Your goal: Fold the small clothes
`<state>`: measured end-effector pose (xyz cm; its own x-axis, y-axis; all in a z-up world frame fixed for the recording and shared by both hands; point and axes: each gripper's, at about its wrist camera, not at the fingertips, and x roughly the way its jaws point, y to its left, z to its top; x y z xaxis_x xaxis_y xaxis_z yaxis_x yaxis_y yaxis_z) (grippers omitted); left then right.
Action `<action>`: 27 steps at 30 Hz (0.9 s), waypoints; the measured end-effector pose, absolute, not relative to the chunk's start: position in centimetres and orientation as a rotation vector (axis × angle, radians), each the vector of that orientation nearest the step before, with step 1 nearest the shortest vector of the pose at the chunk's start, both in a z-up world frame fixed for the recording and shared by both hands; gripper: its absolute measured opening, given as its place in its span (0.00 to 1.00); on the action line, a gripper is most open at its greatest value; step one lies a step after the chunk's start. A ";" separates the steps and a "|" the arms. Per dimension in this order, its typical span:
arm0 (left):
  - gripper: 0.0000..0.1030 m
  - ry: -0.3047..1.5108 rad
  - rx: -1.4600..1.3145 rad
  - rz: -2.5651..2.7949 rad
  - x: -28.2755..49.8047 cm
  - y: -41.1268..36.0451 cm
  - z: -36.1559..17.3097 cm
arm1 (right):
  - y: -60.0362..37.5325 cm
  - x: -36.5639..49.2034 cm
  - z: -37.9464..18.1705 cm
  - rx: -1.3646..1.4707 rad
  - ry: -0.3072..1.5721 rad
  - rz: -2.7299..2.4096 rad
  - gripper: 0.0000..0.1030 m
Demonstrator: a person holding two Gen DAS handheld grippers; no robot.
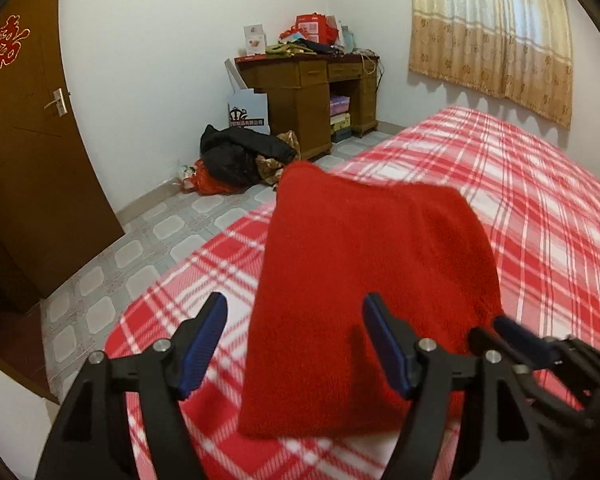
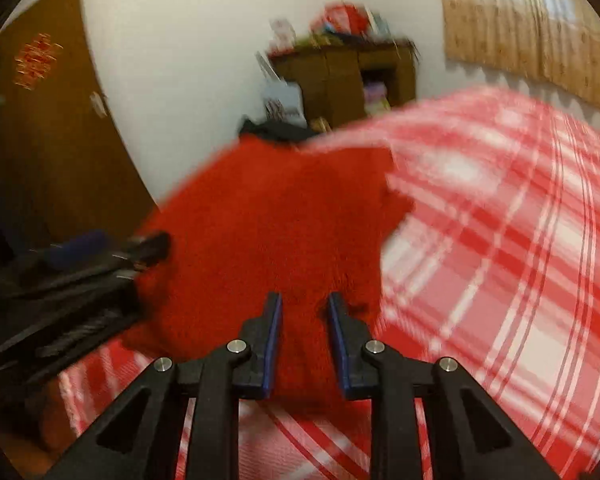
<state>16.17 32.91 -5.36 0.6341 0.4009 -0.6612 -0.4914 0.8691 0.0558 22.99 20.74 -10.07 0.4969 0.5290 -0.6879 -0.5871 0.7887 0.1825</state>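
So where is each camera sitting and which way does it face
Left wrist: on the left tool, facing the red garment, plaid bed and desk; its open fingers show, right tool alongside.
Right wrist: on the right tool, blurred, same direction; left tool at left.
Shared: garment, bed, desk, door.

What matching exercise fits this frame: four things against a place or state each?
Things:
1. red garment
2. left gripper
3. wooden desk
4. black clothes pile

Places or states:
A. on the tiled floor beside the desk
B. against the far wall, cluttered on top
C. lying on the red plaid bedspread
D. open, one finger on either side of the garment's near left edge

Pairs: 1-C, 2-D, 3-B, 4-A
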 end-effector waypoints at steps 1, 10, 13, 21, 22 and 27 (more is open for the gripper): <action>0.71 0.735 -0.131 0.514 16.2 32.8 -5.8 | 20.3 22.9 -10.4 -0.071 0.794 0.678 0.24; 0.71 0.807 -0.121 0.531 15.6 31.9 -8.1 | 17.6 20.7 -9.4 -0.054 0.822 0.660 0.25; 0.71 0.807 -0.114 0.509 14.8 31.0 -7.8 | 15.8 18.7 -8.9 -0.058 0.822 0.635 0.31; 0.82 0.809 -0.101 0.455 11.4 27.1 -7.1 | 10.5 13.8 -7.0 -0.039 0.746 0.589 0.56; 0.84 0.805 -0.099 0.448 11.0 26.6 -6.9 | 9.8 13.3 -6.6 -0.036 0.735 0.584 0.56; 0.98 0.756 -0.059 0.447 8.6 24.5 -4.9 | 7.0 10.3 -3.8 -0.047 0.641 0.519 0.56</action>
<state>8.56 24.51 -4.95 0.6385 0.3705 -0.6746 -0.4126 0.9047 0.1064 10.35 6.96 -3.82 0.6787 0.4479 -0.5821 -0.4761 0.8718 0.1157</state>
